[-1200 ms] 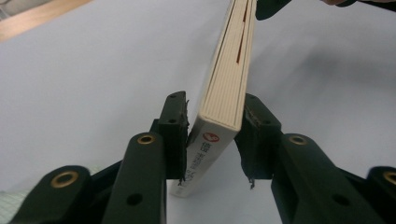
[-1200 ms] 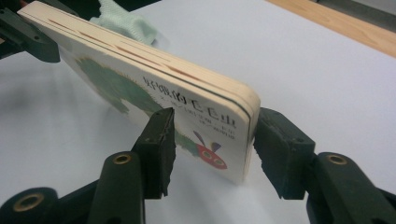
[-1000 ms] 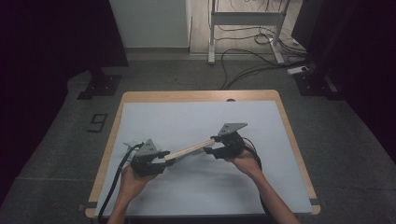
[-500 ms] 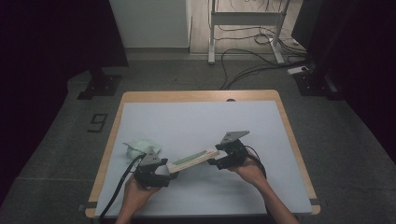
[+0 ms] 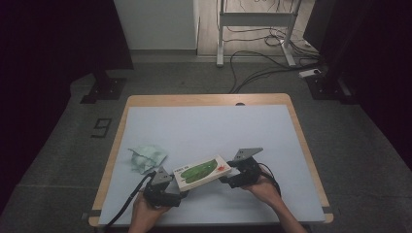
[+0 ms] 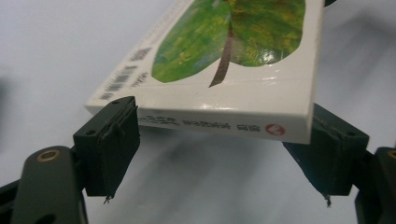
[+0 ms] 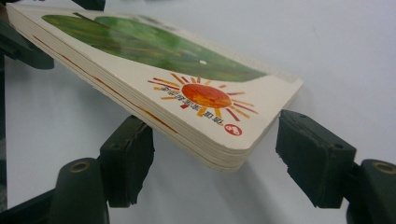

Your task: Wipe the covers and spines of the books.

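A white board book with a green leaf and an orange sun on its cover hangs just above the pale blue table top, cover up, between my two grippers. My left gripper holds its spine end. In the left gripper view the spine spans the wide gap of that gripper, with a pad at each corner. My right gripper is at the sun end. In the right gripper view the book's corner sits wedged in the gripper, both pads against its edges.
A crumpled pale green cloth lies on the table left of the book. The table's wooden rim runs along the far side. On the floor beyond are cables, a metal frame and a dark stand.
Both grippers moved the book toward the near edge and turned it from edge-on to cover up. The green cloth, hidden under the left gripper before, now shows.
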{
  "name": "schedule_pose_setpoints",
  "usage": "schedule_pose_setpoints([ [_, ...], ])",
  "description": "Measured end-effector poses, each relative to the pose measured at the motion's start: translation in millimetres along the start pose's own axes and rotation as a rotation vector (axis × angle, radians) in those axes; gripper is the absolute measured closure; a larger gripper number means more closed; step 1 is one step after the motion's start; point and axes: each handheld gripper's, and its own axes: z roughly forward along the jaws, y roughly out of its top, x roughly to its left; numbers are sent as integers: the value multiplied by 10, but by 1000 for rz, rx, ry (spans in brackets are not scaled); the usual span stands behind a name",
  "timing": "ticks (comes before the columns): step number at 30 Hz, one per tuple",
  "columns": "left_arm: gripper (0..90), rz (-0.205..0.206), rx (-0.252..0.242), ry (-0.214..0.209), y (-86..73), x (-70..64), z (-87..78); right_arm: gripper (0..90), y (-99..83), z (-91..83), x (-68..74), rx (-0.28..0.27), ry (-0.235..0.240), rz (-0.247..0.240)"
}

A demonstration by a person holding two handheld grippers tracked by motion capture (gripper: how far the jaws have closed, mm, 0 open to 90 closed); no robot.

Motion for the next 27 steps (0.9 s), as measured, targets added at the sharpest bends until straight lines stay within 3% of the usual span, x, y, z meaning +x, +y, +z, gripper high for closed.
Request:
schedule_pose_setpoints([
  [14, 171, 44, 19, 49, -145, -132, 100, 286, -251, 1, 58, -14, 18, 12],
  [19, 156, 23, 38, 35, -193, -122, 151, 287, -311, 27, 80, -5, 8, 1],
  [27, 150, 24, 65, 24, -223, -129, 218, 298, -379, 68, 70, 15, -4, -5],
])
